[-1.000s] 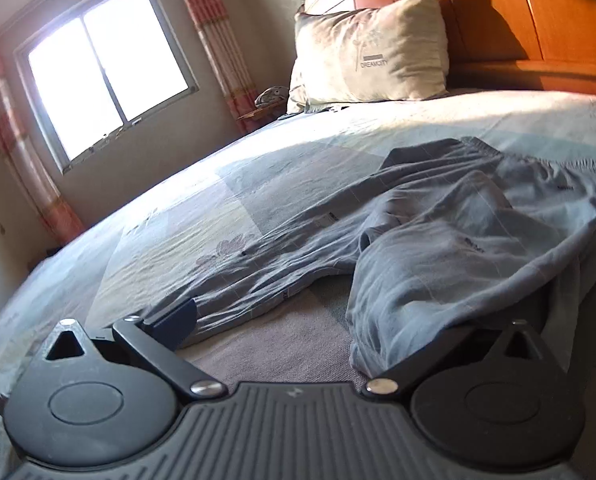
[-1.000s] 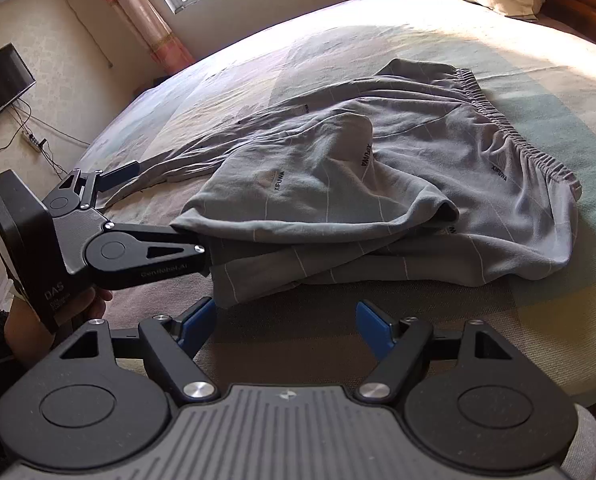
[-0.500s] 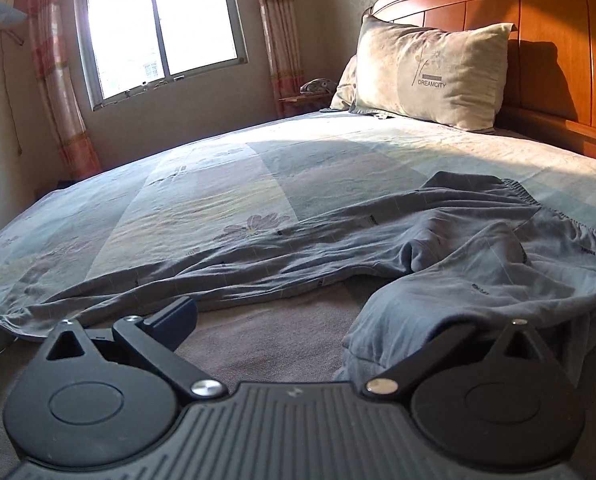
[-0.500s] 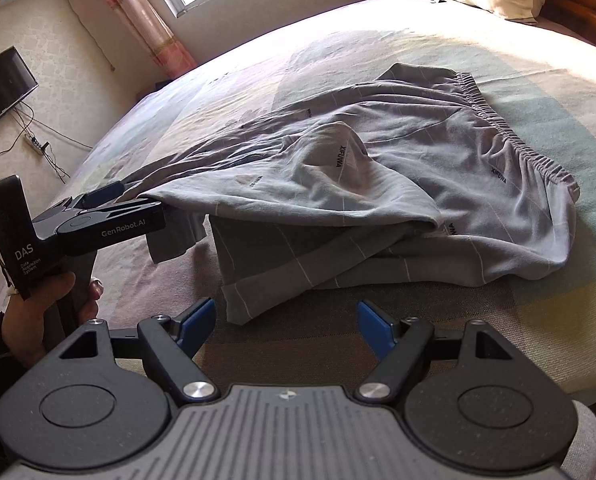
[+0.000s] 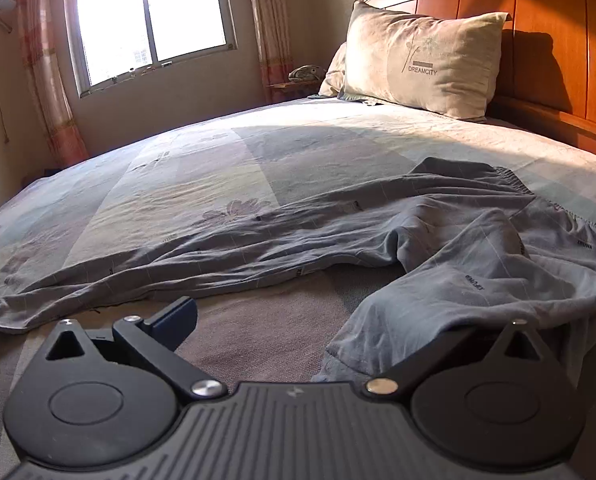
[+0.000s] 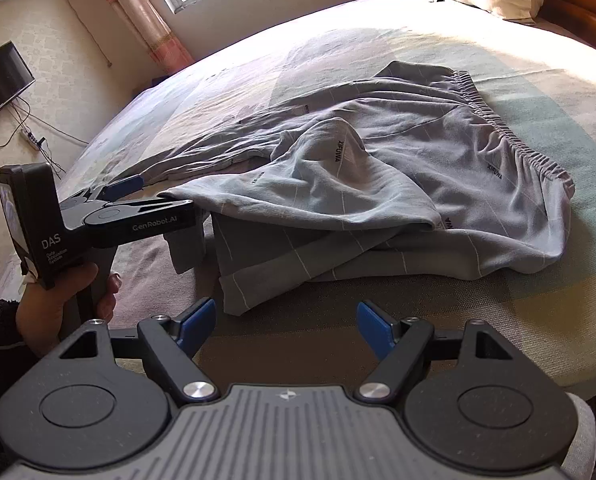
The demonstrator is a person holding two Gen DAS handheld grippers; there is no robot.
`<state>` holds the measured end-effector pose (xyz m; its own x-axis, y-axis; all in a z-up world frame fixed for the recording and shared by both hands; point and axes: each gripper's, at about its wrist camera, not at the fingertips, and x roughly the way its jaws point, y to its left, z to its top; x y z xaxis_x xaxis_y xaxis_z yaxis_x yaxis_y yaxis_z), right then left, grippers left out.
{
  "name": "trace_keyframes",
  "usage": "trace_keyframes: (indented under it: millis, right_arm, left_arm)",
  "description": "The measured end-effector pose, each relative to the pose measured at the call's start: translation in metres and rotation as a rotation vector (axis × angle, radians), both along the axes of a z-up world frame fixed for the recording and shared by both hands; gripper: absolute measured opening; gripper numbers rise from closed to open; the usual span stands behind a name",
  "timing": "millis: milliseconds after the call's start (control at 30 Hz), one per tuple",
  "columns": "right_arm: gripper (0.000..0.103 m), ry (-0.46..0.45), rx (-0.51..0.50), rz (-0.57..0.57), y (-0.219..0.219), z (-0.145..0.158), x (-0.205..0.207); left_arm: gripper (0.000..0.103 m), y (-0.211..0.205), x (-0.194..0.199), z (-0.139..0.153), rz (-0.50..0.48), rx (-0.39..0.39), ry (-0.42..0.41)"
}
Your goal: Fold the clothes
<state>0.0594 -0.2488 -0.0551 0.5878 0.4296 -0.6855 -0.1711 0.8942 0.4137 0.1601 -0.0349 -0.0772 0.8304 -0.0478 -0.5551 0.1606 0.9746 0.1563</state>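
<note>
Grey striped cotton trousers (image 6: 377, 184) lie lengthwise from upper right to left; left gripper (image 6: 178, 210), jaws spread, underlies their folded leg; right gripper (image 6: 286, 320), jaws spread, empty below.

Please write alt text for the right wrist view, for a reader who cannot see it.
Grey trousers with an elastic waistband lie partly folded on a patterned bed. The left tongs, held by a hand, have one leg's hem draped over a finger, and the right tongs hover open in the foreground.
</note>
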Motion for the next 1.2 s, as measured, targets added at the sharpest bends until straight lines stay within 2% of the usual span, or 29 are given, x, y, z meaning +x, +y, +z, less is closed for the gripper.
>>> trace_keyframes:
  millis: [267,333,433,633,800,900,1000,1033,1200]
  right_arm:
    - [0.082,0.001,0.002,0.021,0.006,0.0,0.0]
    - [0.083,0.004,0.003,0.018,0.005,-0.001,0.0]
    - [0.084,0.01,0.005,0.011,0.003,-0.002,0.001]
    - [0.084,0.026,0.007,0.017,0.004,-0.006,0.003]
    - [0.084,0.028,0.005,0.024,0.006,-0.006,0.002]
    - [0.084,0.027,0.004,0.027,0.007,-0.006,0.001]
    - [0.084,0.02,0.007,0.022,0.004,-0.003,-0.001]
    - [0.084,0.019,0.007,0.021,0.004,-0.003,-0.002]
    - [0.085,0.014,0.01,0.019,0.002,-0.002,-0.004]
  left_arm:
    - [0.103,0.015,0.013,-0.026,-0.039,-0.082,0.175]
    - [0.103,0.026,0.019,-0.035,-0.036,-0.174,0.216]
    - [0.103,0.025,0.018,-0.037,-0.076,-0.146,0.197]
    - [0.103,0.025,0.013,-0.04,-0.066,-0.167,0.147]
    - [0.103,0.024,0.019,-0.036,-0.077,-0.151,0.183]
    - [0.103,0.023,0.027,-0.03,-0.096,-0.129,0.236]
    - [0.103,0.021,0.031,-0.027,-0.121,-0.085,0.251]
    - [0.103,0.017,0.028,-0.024,-0.123,-0.045,0.234]
    - [0.102,-0.018,-0.004,-0.012,-0.127,0.251,0.018]
